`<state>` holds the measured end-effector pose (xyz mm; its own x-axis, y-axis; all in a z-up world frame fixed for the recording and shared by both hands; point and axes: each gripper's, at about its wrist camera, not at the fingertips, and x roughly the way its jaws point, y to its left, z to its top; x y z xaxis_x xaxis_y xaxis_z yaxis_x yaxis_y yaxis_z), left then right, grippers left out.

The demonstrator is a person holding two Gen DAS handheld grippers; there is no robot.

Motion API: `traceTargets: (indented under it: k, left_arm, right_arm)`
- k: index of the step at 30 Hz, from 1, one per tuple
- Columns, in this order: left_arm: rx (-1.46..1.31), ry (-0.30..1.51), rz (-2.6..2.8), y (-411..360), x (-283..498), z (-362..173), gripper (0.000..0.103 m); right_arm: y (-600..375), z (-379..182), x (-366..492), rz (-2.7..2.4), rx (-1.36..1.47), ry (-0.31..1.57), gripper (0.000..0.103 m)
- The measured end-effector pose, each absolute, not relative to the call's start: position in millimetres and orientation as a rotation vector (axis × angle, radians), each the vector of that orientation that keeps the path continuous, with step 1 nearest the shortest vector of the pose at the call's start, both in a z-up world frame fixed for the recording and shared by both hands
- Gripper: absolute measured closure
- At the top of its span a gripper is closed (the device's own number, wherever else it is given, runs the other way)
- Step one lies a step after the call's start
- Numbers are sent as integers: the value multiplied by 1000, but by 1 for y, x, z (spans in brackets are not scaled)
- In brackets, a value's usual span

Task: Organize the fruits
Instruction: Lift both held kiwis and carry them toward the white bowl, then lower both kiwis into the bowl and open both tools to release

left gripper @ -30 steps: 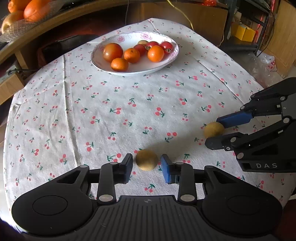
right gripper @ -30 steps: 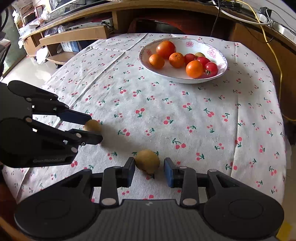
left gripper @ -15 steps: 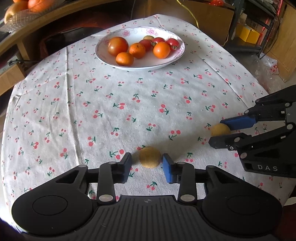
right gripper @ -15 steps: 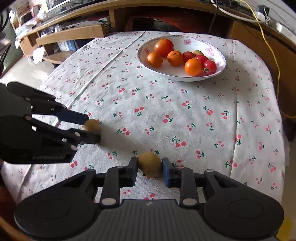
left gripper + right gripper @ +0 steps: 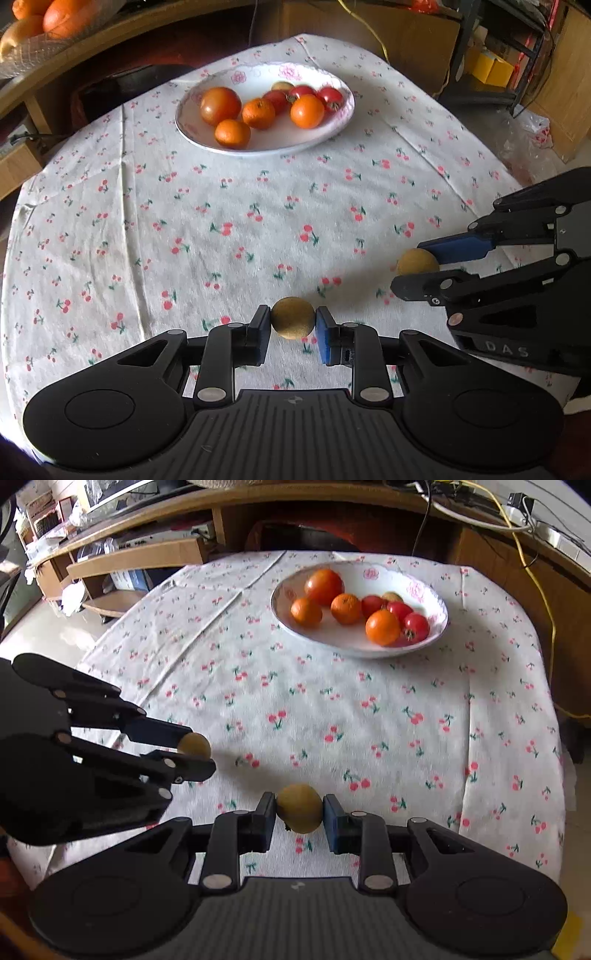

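— Inspector: What did the left wrist view record?
— Assistant: The left gripper (image 5: 293, 325) was clamped on a brown fruit (image 5: 293, 317); the stacked fruit (image 5: 29, 22) on the far left shelf showed only there.
— Inspector: And the right?
— Assistant: The right gripper (image 5: 299, 814) pinched a second brown fruit (image 5: 299, 808). The plate (image 5: 432, 602) of fruit sat far; bare tablecloth (image 5: 332, 701) lay between, its right edge near.

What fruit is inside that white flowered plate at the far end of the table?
The plate holds four orange fruits, three red tomatoes and one small brown fruit mostly hidden behind the tomatoes. Anything further behind them cannot be seen.
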<state>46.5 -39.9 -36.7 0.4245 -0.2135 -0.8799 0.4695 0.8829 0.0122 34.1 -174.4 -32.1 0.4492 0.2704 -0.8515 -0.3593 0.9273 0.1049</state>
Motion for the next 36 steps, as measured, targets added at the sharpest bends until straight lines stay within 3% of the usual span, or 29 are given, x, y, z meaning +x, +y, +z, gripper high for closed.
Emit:
traceTargets:
  k: [36]
  left_arm:
    - [213, 856, -363, -63, 132, 24, 72]
  right_arm:
    - [-193, 26, 117, 237, -7, 824, 74]
